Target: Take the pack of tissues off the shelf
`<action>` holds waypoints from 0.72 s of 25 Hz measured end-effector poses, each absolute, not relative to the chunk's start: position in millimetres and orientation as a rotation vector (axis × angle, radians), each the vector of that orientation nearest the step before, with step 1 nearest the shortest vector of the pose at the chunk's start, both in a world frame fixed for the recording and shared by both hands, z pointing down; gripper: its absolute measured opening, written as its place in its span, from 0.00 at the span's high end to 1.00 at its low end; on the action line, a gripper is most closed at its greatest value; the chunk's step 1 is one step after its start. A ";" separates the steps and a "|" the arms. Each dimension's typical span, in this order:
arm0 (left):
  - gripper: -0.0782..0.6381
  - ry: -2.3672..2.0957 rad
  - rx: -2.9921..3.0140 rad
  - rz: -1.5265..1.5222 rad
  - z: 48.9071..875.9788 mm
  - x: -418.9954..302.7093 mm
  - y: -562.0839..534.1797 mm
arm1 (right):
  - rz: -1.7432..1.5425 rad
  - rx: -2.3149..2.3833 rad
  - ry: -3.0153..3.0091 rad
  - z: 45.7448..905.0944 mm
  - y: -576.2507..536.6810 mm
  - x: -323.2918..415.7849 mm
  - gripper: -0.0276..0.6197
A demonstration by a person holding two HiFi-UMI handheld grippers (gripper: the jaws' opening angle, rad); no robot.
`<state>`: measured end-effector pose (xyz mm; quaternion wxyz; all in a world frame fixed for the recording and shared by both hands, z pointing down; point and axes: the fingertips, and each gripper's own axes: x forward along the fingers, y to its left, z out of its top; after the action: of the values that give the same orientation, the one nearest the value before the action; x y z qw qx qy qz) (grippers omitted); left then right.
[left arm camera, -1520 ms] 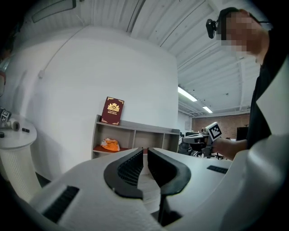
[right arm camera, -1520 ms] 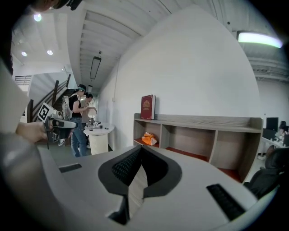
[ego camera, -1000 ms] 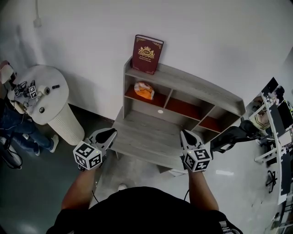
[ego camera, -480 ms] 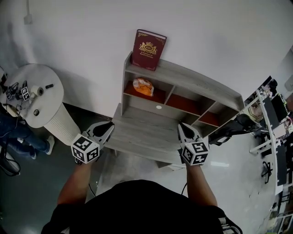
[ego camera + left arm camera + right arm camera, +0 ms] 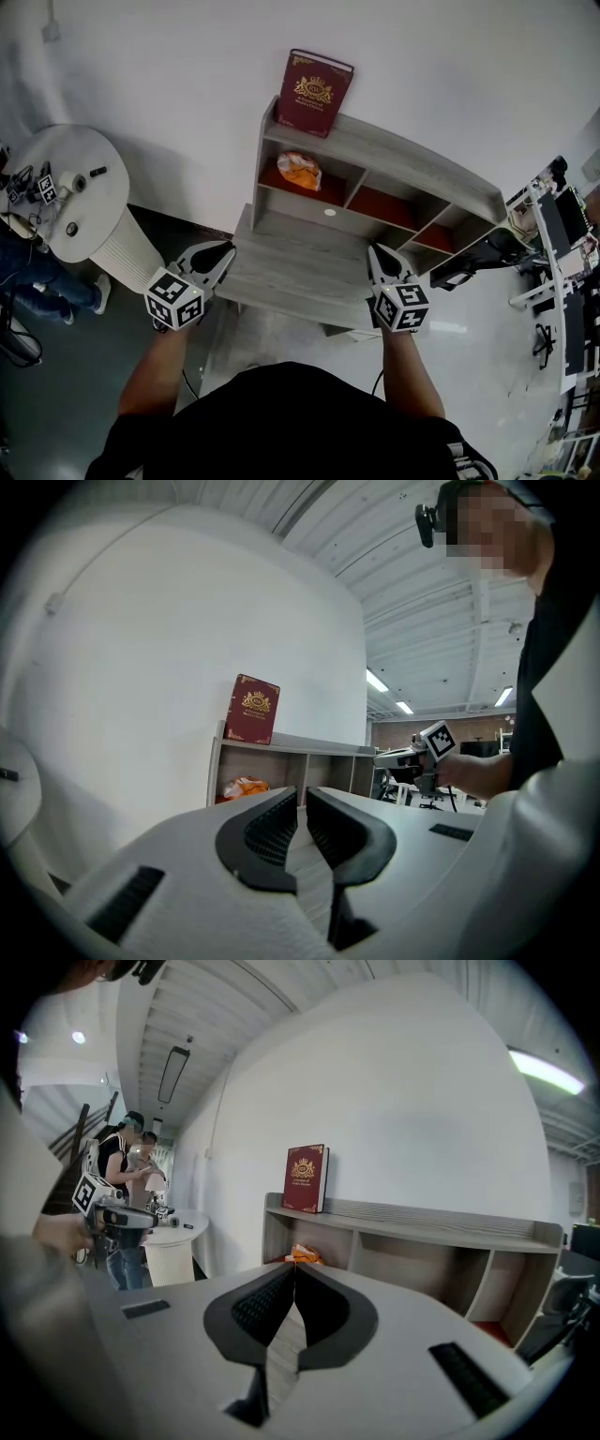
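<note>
The left hand-held gripper holds its jaws a narrow slit apart with nothing between them, as far as the wide-angle view lets one judge. The right hand-held gripper has its jaws pressed together at the tips and is also empty. In the head view the left hand-held gripper is at the left front corner of the grey desk. The right hand-held gripper is over the desk's right front part, and both point towards the wall.

Behind the desk surface rises the grey shelf, its compartments floored in red. The pack of tissues, orange and crumpled-looking, lies in the leftmost compartment, well apart from both grippers. It also shows in the left gripper view and just above the closed jaw tips in the right gripper view.

On top of the shelf, above that compartment, a dark red book stands upright against the white wall. To the left of the desk stands a round white table with small items on it. People stand beside it in the right gripper view.
</note>
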<state>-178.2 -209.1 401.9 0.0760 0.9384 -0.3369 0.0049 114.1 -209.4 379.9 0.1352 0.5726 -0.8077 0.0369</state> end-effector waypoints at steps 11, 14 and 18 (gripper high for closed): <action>0.83 -1.076 2.805 0.041 394.2 -155.2 -218.0 | 0.100 1.625 -2.409 376.2 -236.9 133.3 0.94; 0.83 -1.118 2.800 0.046 390.2 -145.3 -216.3 | 0.086 1.600 -2.438 374.7 -244.7 142.7 0.94; 0.83 -1.188 2.782 0.036 383.8 -137.1 -219.2 | 0.059 1.556 -2.473 369.7 -256.9 153.4 0.94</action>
<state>-137.1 -219.2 383.8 0.0583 0.9180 -0.3920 0.0120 153.4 -256.9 369.7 0.1094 0.5292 -0.8412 0.0200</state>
